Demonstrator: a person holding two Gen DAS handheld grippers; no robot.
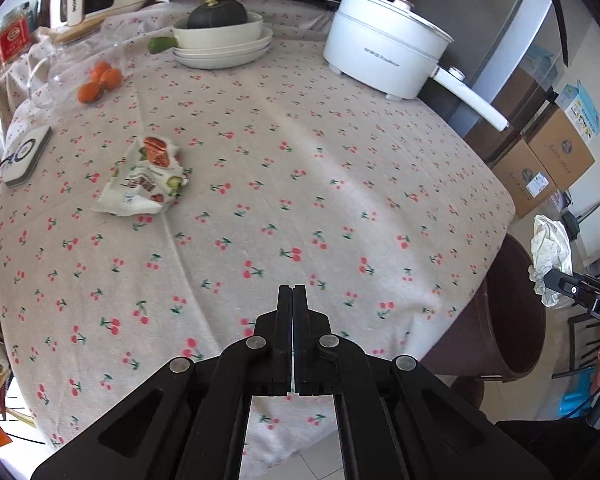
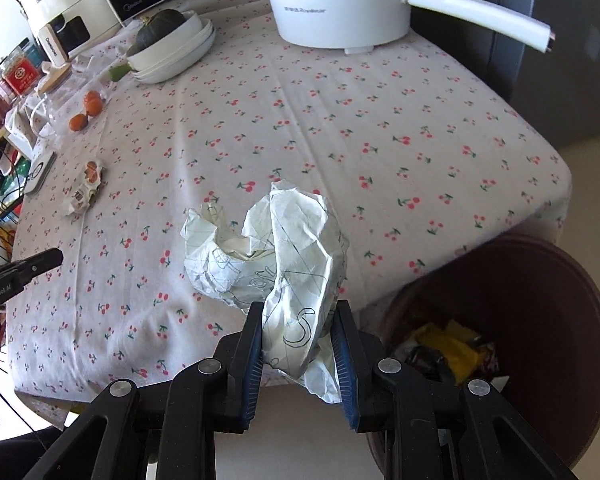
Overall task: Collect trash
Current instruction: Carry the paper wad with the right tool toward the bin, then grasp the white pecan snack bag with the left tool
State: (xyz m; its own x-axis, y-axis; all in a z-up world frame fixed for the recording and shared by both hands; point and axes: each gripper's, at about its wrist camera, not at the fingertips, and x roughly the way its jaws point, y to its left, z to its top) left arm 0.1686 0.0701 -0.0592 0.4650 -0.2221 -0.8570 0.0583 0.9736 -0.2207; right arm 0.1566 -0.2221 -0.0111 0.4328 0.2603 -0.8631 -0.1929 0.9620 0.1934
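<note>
Paper (image 2: 292, 264), crumpled, sits pinched in the right gripper (image 2: 298, 316) near the table (image 2: 380, 140) edge, left of the bin (image 2: 560, 300). The left gripper (image 1: 292, 296) is pressed together, empty; a wrapper (image 1: 144, 180) lies far left.

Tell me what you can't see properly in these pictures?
- Bin contents: right wrist view, mostly hidden by the right tongs and the crumpled paper; only some yellow packaging shows.
- Writing on the paper: crumpled folds hide most of it.
- Snack wrapper print: left wrist view, too small to read.
- Jars: cut off by the picture's edge.
</note>
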